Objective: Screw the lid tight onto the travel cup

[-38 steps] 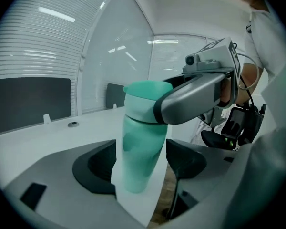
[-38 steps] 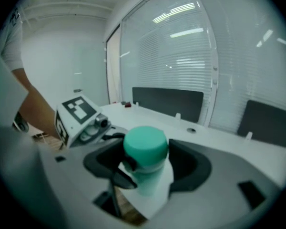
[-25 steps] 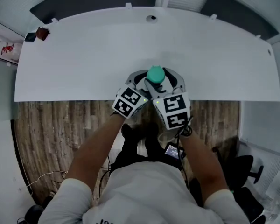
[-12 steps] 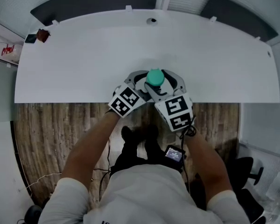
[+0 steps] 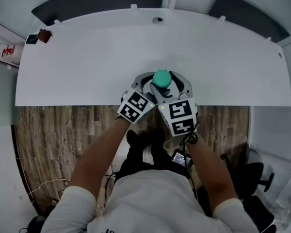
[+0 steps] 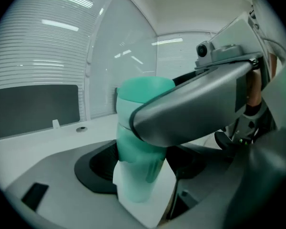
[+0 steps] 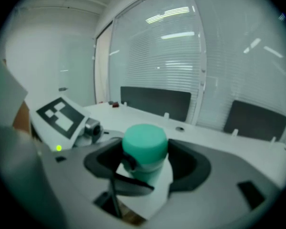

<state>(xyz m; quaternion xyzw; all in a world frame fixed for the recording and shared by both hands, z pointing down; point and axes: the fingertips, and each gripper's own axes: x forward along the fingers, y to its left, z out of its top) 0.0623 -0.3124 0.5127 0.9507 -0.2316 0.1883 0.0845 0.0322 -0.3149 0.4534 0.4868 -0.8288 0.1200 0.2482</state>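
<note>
A mint-green travel cup (image 5: 161,78) with its lid on stands at the front edge of the white table (image 5: 87,57). My left gripper (image 5: 154,87) is shut on the cup's body (image 6: 133,151), with its dark pads on either side low down. My right gripper (image 5: 168,84) is shut on the round lid (image 7: 144,144) from the other side. One grey finger (image 6: 195,109) of the right gripper crosses in front of the cup's top in the left gripper view. The left gripper's marker cube (image 7: 62,114) shows beside the lid in the right gripper view.
A small dark red thing (image 5: 41,35) lies at the table's far left corner, and a cable hole (image 5: 157,19) sits at the back middle. Dark panels stand behind the table. Wooden floor (image 5: 53,140) lies below the front edge, with a chair base (image 5: 254,174) at the right.
Both grippers stay on the cup. The marker cubes swung apart half a second ago and are now back close together, near where they were a second ago.
</note>
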